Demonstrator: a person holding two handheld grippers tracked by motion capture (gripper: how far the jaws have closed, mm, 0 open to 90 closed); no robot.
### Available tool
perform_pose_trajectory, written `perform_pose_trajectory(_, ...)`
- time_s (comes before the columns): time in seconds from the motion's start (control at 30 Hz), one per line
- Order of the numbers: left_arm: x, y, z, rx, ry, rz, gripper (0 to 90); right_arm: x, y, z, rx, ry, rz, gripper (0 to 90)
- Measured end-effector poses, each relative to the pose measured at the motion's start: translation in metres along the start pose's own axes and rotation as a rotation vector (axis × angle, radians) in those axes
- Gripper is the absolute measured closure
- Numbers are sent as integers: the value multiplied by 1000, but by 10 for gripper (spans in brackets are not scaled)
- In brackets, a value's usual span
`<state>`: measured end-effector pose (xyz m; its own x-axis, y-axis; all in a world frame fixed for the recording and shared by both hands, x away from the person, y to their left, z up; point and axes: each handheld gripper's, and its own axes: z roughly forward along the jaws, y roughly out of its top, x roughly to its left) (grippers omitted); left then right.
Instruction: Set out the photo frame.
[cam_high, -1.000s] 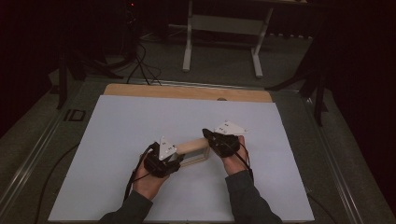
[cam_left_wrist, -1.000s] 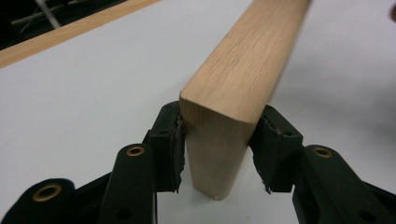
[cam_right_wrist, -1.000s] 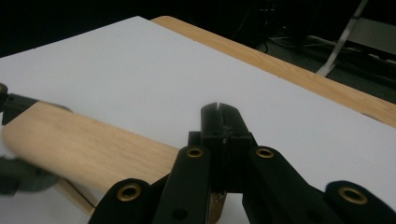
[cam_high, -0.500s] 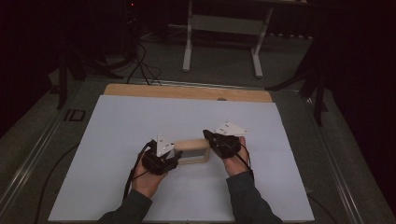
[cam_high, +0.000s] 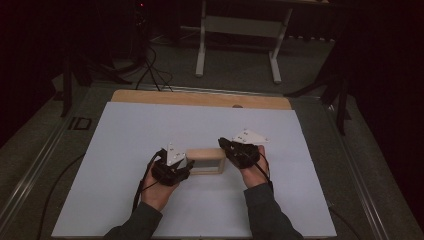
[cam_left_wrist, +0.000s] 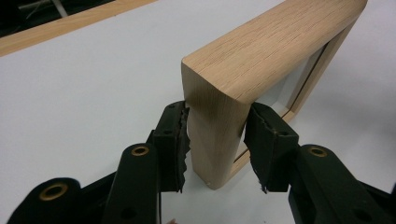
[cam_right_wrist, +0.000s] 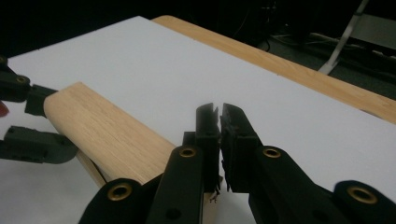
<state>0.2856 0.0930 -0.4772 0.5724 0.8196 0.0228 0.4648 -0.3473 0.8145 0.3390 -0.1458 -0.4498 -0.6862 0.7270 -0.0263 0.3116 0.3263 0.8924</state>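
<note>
A light wooden frame (cam_high: 206, 161) stands on its long edge on the white table sheet (cam_high: 150, 130). My left gripper (cam_high: 187, 164) holds the frame's left end. In the left gripper view the pads (cam_left_wrist: 261, 140) of that gripper (cam_left_wrist: 217, 135) press both faces of the frame's upright side (cam_left_wrist: 280, 42), having closed a little further. My right gripper (cam_high: 224, 145) sits at the frame's right end, just above its top rail (cam_right_wrist: 107, 135). Its jaws (cam_right_wrist: 220, 114) have just been opening and show a thin slit with nothing between them. The left gripper (cam_right_wrist: 53, 126) appears at the rail's far end.
A bare wooden strip (cam_high: 200, 98) runs along the table's far edge. Behind it are a white stand (cam_high: 235, 25) and cables (cam_high: 150, 65) on the dark floor. A cable (cam_high: 142, 187) trails from the left gripper toward the near edge.
</note>
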Motion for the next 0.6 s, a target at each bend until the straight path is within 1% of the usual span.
perform_pose_trajectory(0.07, 0, 0, 0, 1, -2, -1, 587, -2, 0, -3, -12, 7, 16, 838)
perform_pose_trajectory(0.13, 1, 0, 1, 1, -4, -3, 585, -4, 0, -6, -18, 14, 21, 824)
perform_pose_trajectory(0.2, 1, -1, 1, 0, -5, -7, 585, -4, 0, -9, -19, 25, 11, 795)
perform_pose_trajectory(0.23, 1, -1, 1, 0, -5, -7, 585, -4, 0, -9, -19, 25, 11, 795)
perform_pose_trajectory(0.27, 1, -1, 2, 2, -7, -9, 585, -3, -1, -12, -17, 29, -9, 749)
perform_pose_trajectory(0.4, 1, -1, 2, 1, -8, -9, 585, -4, -5, -18, -15, 43, -12, 682)
perform_pose_trajectory(0.43, 1, -1, 2, 1, -8, -9, 585, -4, -5, -18, -15, 43, -12, 682)
perform_pose_trajectory(0.47, 1, -1, 2, 1, -9, -8, 585, -5, -7, -20, -11, 58, -13, 639)
perform_pose_trajectory(0.5, 1, -1, 2, 1, -9, -8, 585, -5, -7, -20, -11, 58, -13, 639)
perform_pose_trajectory(0.53, 2, -1, 2, 2, -9, -9, 585, -5, -8, -23, -15, 80, -9, 598)
perform_pose_trajectory(0.6, 2, -1, 2, 3, -11, -9, 585, -6, -10, -25, -15, 106, -14, 562)
